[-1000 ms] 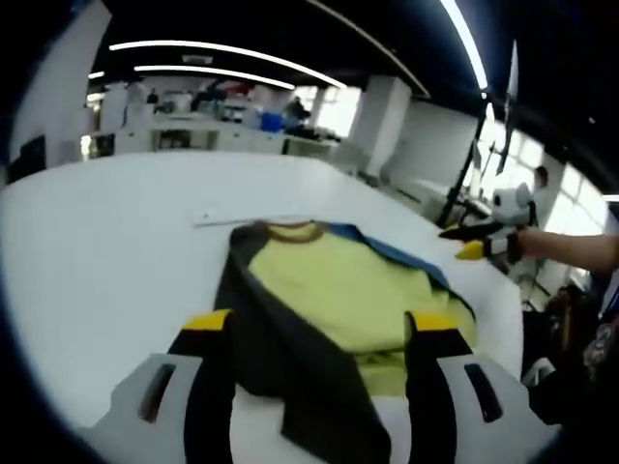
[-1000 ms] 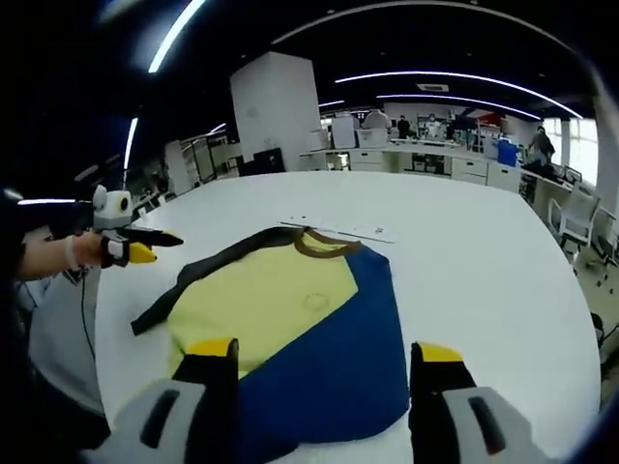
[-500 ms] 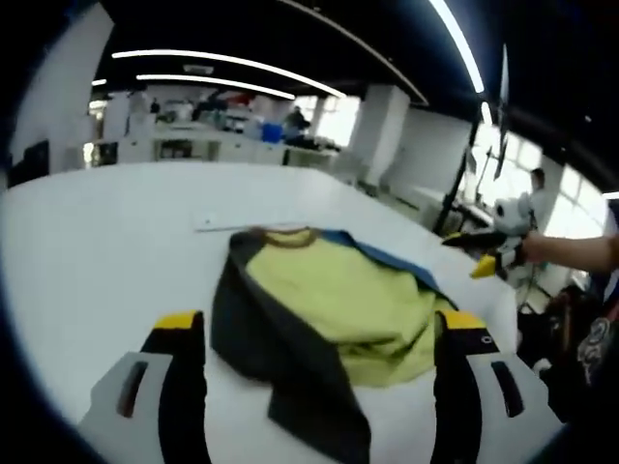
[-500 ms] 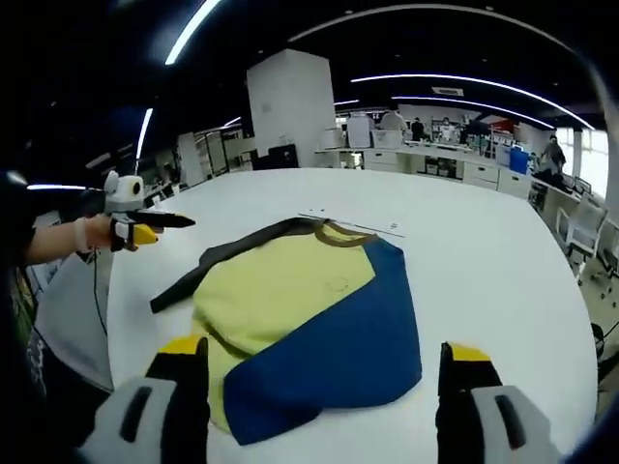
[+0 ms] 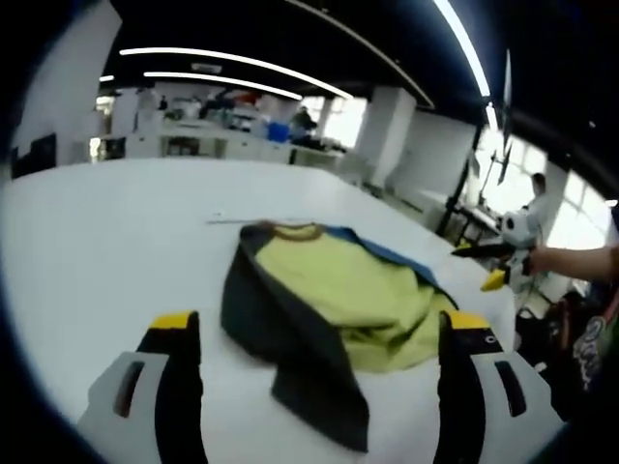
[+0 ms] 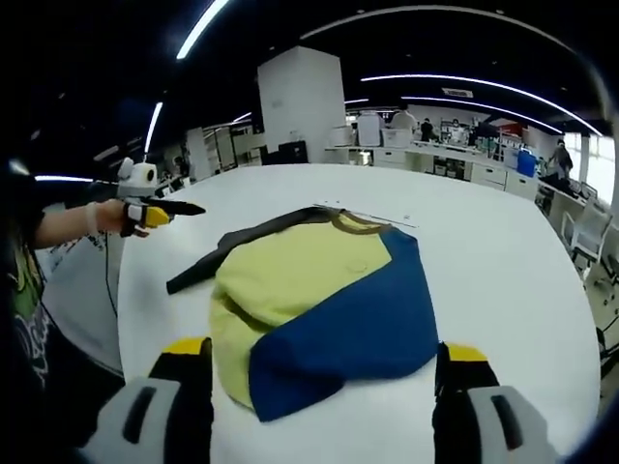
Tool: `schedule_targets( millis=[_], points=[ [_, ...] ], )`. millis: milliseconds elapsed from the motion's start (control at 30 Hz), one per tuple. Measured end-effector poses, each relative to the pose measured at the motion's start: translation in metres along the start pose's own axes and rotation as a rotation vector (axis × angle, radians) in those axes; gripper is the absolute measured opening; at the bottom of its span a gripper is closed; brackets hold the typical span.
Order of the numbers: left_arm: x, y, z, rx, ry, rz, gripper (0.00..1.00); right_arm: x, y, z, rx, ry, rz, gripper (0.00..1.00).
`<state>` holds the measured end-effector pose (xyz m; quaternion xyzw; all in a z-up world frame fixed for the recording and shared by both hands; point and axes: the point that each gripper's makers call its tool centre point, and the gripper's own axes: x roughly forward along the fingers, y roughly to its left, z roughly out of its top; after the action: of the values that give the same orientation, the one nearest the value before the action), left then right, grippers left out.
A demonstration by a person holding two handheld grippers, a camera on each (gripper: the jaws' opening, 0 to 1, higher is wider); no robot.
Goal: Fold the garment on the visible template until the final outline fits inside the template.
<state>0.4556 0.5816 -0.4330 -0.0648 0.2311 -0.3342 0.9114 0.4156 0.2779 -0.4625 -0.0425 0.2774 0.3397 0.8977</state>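
Observation:
A yellow garment [image 5: 343, 295] with a dark grey sleeve [image 5: 290, 343] and a blue sleeve [image 6: 353, 324] lies partly folded on the white table [image 5: 106, 242]. Its brown collar [image 5: 295, 230] points away from me, and the yellow body [image 6: 290, 275] is bunched at the near edge. My left gripper [image 5: 314, 333] hangs open just short of the grey sleeve and holds nothing. My right gripper [image 6: 319, 362] stands open over the near hem of the blue part. From the left, the left gripper [image 6: 160, 211] enters the right gripper view; the right gripper [image 5: 488, 266] enters the left gripper view from the right.
A thin line of the template [image 5: 237, 220] shows on the table beyond the collar. Office desks [image 5: 184, 135] and people stand far behind. A white pillar [image 6: 300, 111] rises at the back. The table's edge [image 6: 111, 290] runs close on my left side.
Both grippers have drawn back from the garment and their jaws stand wider. The grey sleeve, which lay between my left jaws one second ago, now lies free on the table.

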Motion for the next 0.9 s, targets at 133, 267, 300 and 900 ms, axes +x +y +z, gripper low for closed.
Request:
schedule_targets(
  millis=[133,267,300,900],
  points=[
    [-0.002,0.000,-0.003,-0.008,0.000,0.006,0.97,0.000,0.004,-0.009,-0.026,0.022,0.006,0.80],
    [-0.004,-0.001,-0.006,-0.023,-0.001,0.006,0.96,-0.002,0.014,-0.013,-0.029,0.010,0.024,0.70],
    [-0.004,-0.002,-0.007,-0.024,0.000,0.006,0.96,-0.003,0.018,-0.013,-0.036,0.007,0.039,0.66],
    [-0.008,-0.004,-0.017,-0.032,0.004,0.021,0.91,0.019,0.055,-0.059,-0.188,0.122,0.076,0.22]
  ],
)
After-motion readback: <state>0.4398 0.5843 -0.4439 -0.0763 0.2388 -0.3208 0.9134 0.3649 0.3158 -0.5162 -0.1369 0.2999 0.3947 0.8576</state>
